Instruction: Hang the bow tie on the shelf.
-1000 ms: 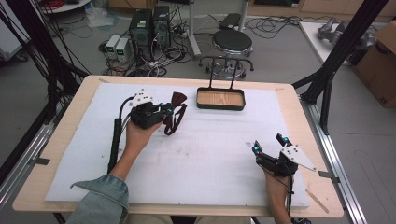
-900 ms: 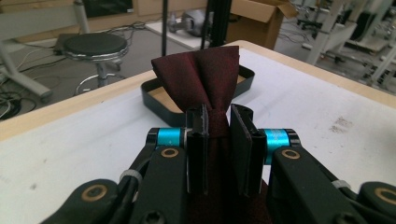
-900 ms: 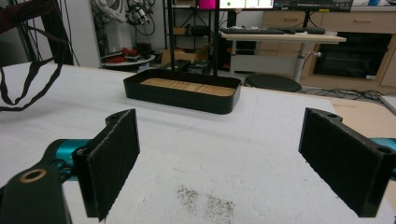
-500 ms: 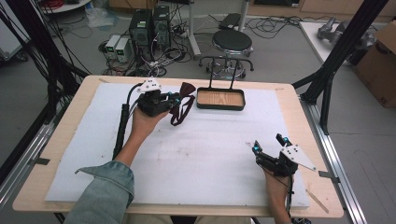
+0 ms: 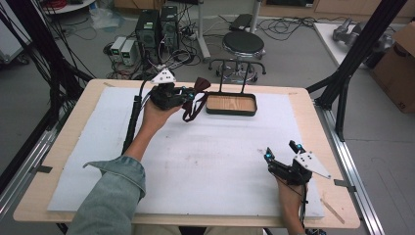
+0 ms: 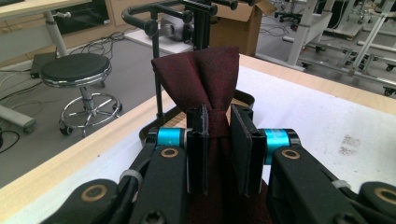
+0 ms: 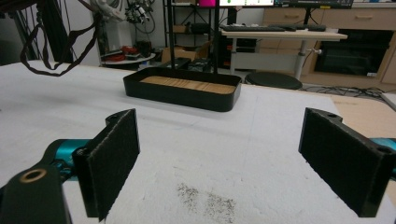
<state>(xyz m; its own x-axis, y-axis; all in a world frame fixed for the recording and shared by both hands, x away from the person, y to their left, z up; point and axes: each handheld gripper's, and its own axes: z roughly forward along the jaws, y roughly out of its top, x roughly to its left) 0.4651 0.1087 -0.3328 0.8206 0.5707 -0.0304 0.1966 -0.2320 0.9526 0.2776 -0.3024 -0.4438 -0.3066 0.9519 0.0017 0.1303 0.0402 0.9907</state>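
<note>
A dark red bow tie (image 6: 201, 74) is pinched at its knot between the jaws of my left gripper (image 6: 218, 140), which is shut on it. In the high view that left gripper (image 5: 188, 94) is held above the table's far left-centre, and the bow tie (image 5: 199, 86) with its strap (image 5: 192, 111) hangs from it just left of the tray. The black tray (image 5: 231, 110) with a wooden floor and an upright wire handle stands at the far middle. My right gripper (image 5: 281, 152) rests open at the near right, jaws wide apart over bare sheet (image 7: 219, 154).
A white sheet (image 5: 210, 152) covers the wooden table. A dark smudge (image 7: 205, 200) marks the sheet in front of the right gripper. The tray (image 7: 182, 95) lies ahead of that gripper, and the hanging strap (image 7: 51, 46) shows at upper left. A stool (image 5: 243, 45) stands behind the table.
My left gripper has carried the bow tie away from me and to the right, closer to the tray's left end. The right gripper has stayed still.
</note>
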